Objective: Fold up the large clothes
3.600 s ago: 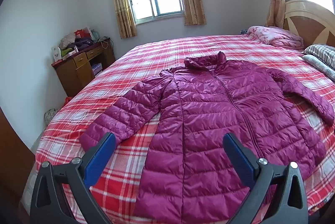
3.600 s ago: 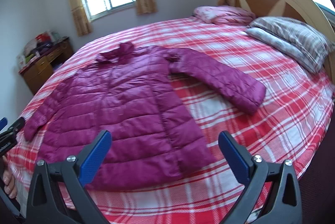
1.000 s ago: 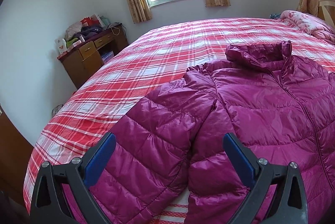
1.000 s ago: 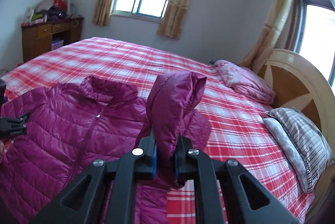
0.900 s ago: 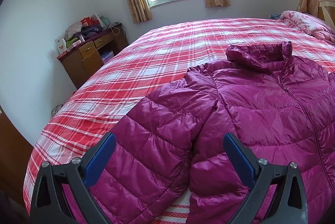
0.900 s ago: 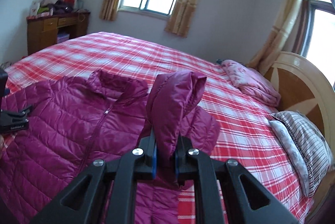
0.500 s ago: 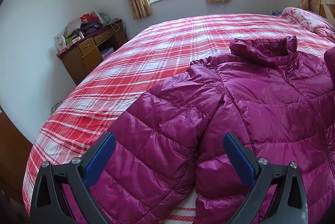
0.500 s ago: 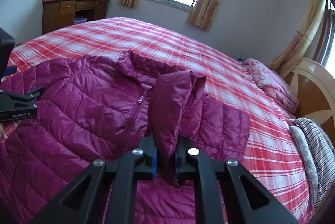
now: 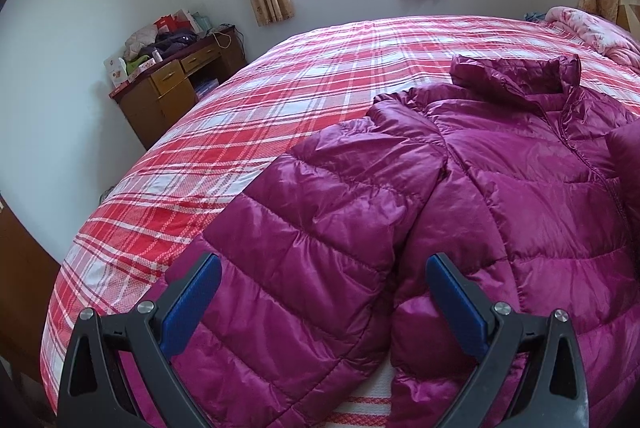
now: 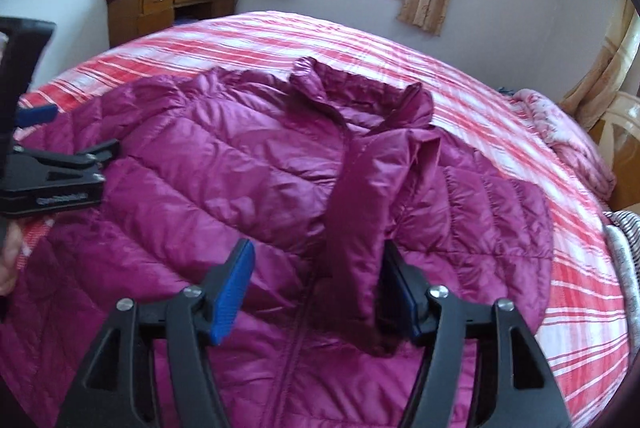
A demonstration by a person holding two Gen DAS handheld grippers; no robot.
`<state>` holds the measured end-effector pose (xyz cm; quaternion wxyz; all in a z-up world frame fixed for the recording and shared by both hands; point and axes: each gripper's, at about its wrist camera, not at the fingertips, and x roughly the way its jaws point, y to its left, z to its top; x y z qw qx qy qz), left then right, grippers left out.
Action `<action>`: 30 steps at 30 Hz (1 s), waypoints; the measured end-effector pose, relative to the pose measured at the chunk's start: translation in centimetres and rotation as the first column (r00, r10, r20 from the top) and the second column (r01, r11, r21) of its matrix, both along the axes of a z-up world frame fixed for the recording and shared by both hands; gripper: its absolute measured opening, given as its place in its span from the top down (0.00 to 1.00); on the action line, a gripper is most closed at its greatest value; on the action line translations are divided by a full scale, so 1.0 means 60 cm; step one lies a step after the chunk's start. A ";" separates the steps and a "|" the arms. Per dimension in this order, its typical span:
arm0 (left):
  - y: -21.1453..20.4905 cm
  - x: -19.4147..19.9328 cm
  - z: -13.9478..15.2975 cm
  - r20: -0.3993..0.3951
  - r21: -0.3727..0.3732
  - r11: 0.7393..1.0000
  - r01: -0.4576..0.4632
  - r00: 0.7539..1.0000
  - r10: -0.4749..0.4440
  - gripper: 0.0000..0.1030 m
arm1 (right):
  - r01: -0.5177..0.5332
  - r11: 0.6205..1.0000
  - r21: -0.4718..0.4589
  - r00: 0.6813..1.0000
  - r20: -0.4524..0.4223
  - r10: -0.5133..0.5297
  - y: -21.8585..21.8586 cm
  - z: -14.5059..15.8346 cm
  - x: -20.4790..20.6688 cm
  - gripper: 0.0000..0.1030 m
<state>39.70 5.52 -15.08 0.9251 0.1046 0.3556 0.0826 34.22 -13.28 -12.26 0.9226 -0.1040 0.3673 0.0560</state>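
One magenta quilted puffer jacket [image 10: 240,179] lies front-up on a bed with a red plaid cover [image 9: 280,99]. One sleeve [image 10: 368,211] is folded across its chest, resting against the right finger of the right tool [image 10: 316,288], whose jaws are spread, released. The other sleeve [image 9: 304,252] lies ahead of the left tool [image 9: 320,304], also spread wide, holding nothing. One wooden bench [image 9: 176,87] stands beyond, far left.

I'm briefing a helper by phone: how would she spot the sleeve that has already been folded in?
On the red plaid bed lies a magenta puffer jacket. The folded sleeve crosses its chest just below the collar, between the right gripper fingers; the other sleeve lies out flat.
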 end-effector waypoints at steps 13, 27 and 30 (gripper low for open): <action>0.005 -0.004 0.039 0.038 -0.017 0.999 -0.038 0.999 0.039 0.01 | 0.120 0.977 0.174 0.991 0.031 -0.127 -0.106 0.055 -0.043 0.62; -0.142 0.001 0.077 0.072 0.014 0.996 0.086 0.994 -0.087 0.01 | 0.050 0.991 0.122 0.993 -0.109 -0.037 -0.008 -0.061 0.039 0.66; -0.156 0.011 0.078 0.068 0.019 0.997 0.079 0.994 -0.080 0.01 | 0.034 0.987 0.157 0.992 -0.126 -0.014 -0.019 -0.055 0.035 0.66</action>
